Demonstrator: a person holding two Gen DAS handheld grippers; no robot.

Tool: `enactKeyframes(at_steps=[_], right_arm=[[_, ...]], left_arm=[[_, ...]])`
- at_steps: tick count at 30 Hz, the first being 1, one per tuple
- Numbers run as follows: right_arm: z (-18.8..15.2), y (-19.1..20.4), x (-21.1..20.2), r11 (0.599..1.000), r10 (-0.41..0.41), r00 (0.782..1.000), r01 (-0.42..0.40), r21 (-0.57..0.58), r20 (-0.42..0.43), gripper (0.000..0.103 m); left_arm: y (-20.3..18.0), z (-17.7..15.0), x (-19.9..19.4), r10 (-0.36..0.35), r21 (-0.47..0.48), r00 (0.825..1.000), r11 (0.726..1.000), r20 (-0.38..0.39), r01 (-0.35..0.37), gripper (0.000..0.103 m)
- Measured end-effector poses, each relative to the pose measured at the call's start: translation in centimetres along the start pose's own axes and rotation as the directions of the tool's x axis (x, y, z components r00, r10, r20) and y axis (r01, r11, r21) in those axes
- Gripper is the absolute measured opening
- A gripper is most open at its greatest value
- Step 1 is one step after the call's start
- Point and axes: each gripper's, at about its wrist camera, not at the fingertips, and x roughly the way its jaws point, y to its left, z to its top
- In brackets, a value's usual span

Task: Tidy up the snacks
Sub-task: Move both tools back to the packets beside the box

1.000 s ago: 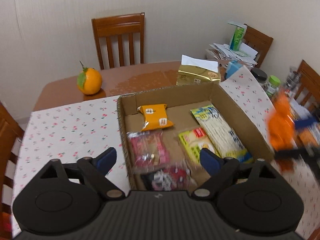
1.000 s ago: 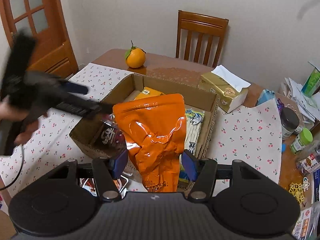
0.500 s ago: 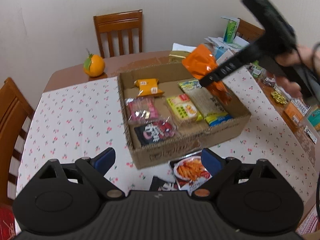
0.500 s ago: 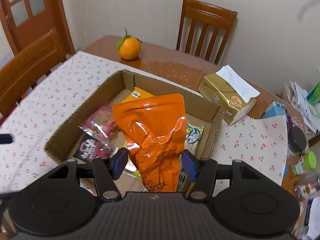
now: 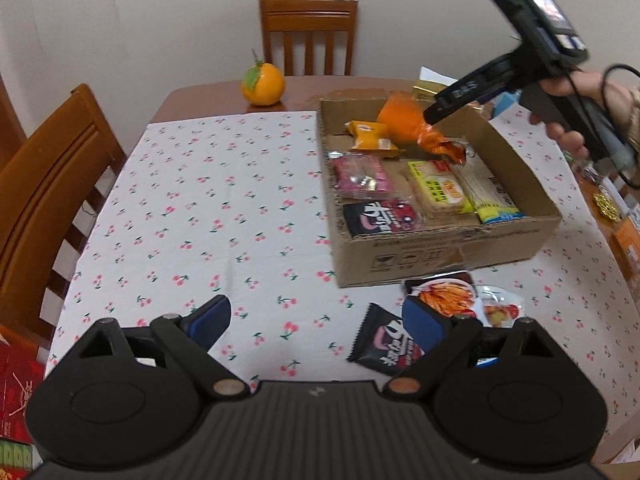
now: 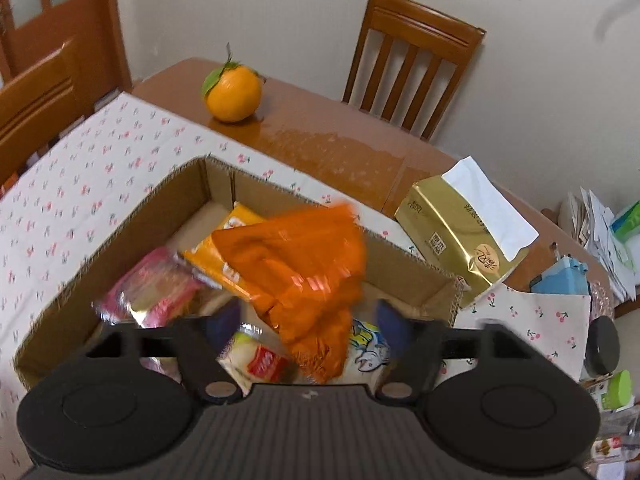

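Note:
An open cardboard box [image 5: 440, 256] on the cherry-print cloth holds several snack packets: a yellow one [image 5: 370, 134], a pink one [image 5: 360, 172], a black one [image 5: 380, 216] and a yellow-green one [image 5: 440, 192]. An orange bag [image 6: 304, 256] hangs tilted over the box's far end. My right gripper [image 6: 308, 322] is opening around it, and its pads stand clear of the bag. My left gripper [image 5: 316, 318] is open and empty over the cloth in front of the box. Beside its right finger lie a black packet [image 5: 384, 344] and a fries packet [image 5: 444, 292].
An orange fruit [image 5: 263, 84] sits on the bare wood at the table's far end. A gold tissue pack [image 6: 464, 236] lies behind the box. Jars and papers crowd the right edge. Wooden chairs [image 5: 52, 184] stand at the far and left sides.
The right jaws have spread and let the orange bag go; it now tips down into the box. My left gripper has drawn back from the box, bringing the loose packets into view.

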Motion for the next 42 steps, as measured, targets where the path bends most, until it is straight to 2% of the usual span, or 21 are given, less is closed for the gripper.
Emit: enactKeyframes(at_steps=[1, 7, 13, 20, 24, 29, 33, 37, 42], right_arm=[[-0.3, 0.1, -0.5, 1.000, 0.000, 1.000, 0.000, 0.005, 0.017, 0.102], [-2.0, 1.3, -4.1, 1.000, -0.005, 0.997, 0.004, 0.018, 0.076, 0.103], [-4.8, 2.1, -8.2, 0.995, -0.022, 0.990, 0.009, 0.097, 0.136, 0.103], [-9.7, 3.8, -11.1, 0.982, -0.064, 0.988, 0.037, 0.187, 0.141, 0.103], [-13.0, 5.1, -10.9, 0.973, -0.096, 0.990, 0.072, 0.218, 0.099, 0.103], [-17.1, 6.7, -8.3, 0.965, -0.119, 0.992, 0.123, 0.230, -0.030, 0.103], [-19.4, 7.4, -6.6, 0.954, -0.094, 0.991, 0.118, 0.276, -0.099, 0.103], [-20.2, 8.1, -5.4, 0.948, -0.113, 0.985, 0.145, 0.282, -0.127, 0.103], [-20.1, 9.4, -4.5, 0.956, -0.080, 0.987, 0.116, 0.270, -0.139, 0.103]], left_arm=[[0.2, 0.0, 0.1, 0.007, -0.003, 1.000, 1.000, -0.001, -0.007, 0.093], [0.5, -0.2, 0.5, 0.019, 0.011, 1.000, 1.000, -0.010, -0.018, 0.093], [0.0, -0.5, 0.6, 0.022, 0.052, 1.000, 0.998, -0.013, -0.021, 0.093], [-0.2, -1.3, 0.4, 0.012, 0.073, 1.000, 0.997, -0.020, -0.011, 0.093], [-0.4, -1.7, 0.4, 0.006, 0.080, 1.000, 0.997, -0.029, -0.004, 0.093], [-0.7, -2.2, 0.4, 0.001, 0.088, 0.999, 0.996, -0.040, 0.003, 0.093], [-0.7, -2.8, 0.3, -0.007, 0.079, 0.999, 0.997, -0.052, 0.011, 0.093], [-0.2, -3.1, 0.2, 0.005, 0.073, 0.998, 0.997, -0.060, -0.001, 0.093], [0.4, -3.4, 0.1, 0.018, 0.057, 0.997, 0.998, -0.073, -0.014, 0.093]])
